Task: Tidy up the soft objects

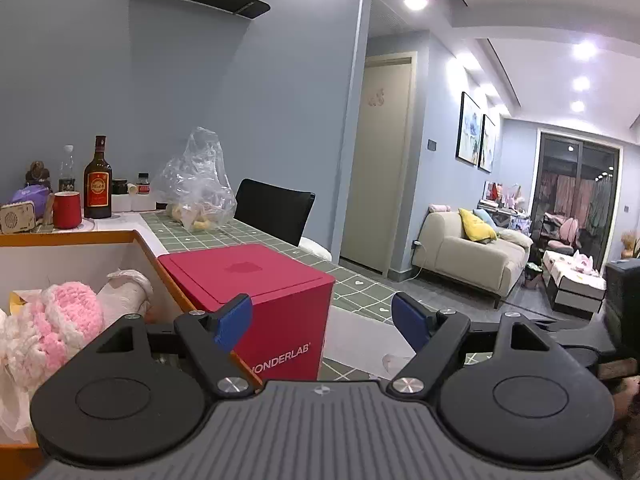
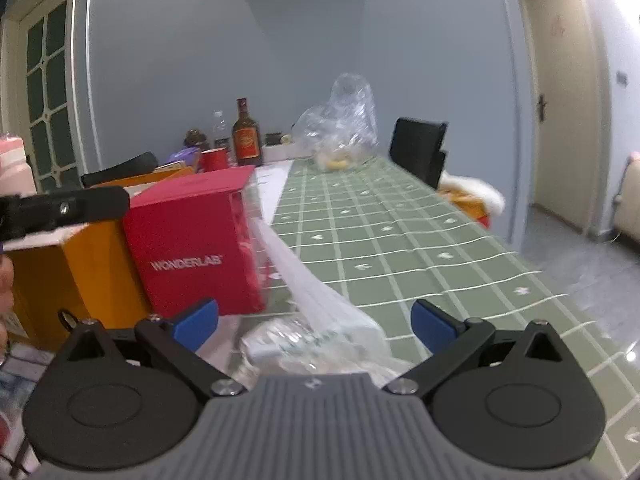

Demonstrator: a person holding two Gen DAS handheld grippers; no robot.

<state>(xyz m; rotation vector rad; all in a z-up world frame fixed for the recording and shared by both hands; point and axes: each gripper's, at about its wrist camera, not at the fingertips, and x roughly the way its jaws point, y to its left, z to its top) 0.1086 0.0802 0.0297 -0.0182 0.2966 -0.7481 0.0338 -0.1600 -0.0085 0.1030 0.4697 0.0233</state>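
- Left tongs (image 1: 322, 322) gape wide, holding nothing, above the red box (image 1: 256, 280); pink knitted piece (image 1: 72, 316) lies in the orange box (image 1: 160, 264) beside it
- Right tongs (image 2: 314, 320) spread wide over crumpled clear plastic (image 2: 316, 332) on the desk (image 2: 400, 220)

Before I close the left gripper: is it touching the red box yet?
Apart. The left wrist view shows the left gripper open, its blue fingertips raised above and in front of the red box, gripping nothing.
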